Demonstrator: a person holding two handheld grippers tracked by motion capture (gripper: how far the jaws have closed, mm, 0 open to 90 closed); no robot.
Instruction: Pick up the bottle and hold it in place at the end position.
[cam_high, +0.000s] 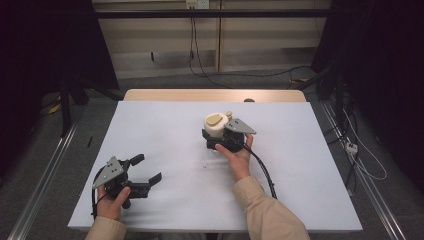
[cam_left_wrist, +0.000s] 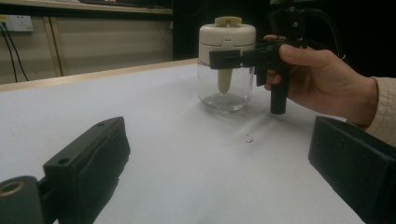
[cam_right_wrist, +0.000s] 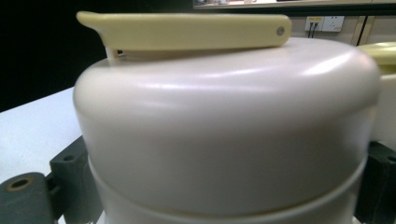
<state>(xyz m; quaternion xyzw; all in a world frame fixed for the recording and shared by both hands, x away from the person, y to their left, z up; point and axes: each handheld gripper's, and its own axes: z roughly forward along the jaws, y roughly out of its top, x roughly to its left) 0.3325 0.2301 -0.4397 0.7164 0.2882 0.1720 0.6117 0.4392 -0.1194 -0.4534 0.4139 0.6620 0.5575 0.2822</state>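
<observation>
The right gripper has its two black jaws set on either side of the cream lid of a glass jar, closed against it just under the lid's dome; in the right gripper view a jaw shows at each lower corner with the lid between them. A yellowish flip tab lies flat across the lid's top. Seen from the left gripper view, the jar stands upright on the white table, its clear lower half showing a pale stem hanging down inside. The right hand grips the tool's handle from the jar's 5 o'clock side in the high view. The jar sits a little past the table's centre, toward 1 o'clock.

The left gripper rests at about 8 o'clock on the table, well apart from the jar, its jaws spread wide with nothing between them, held by the left hand.
</observation>
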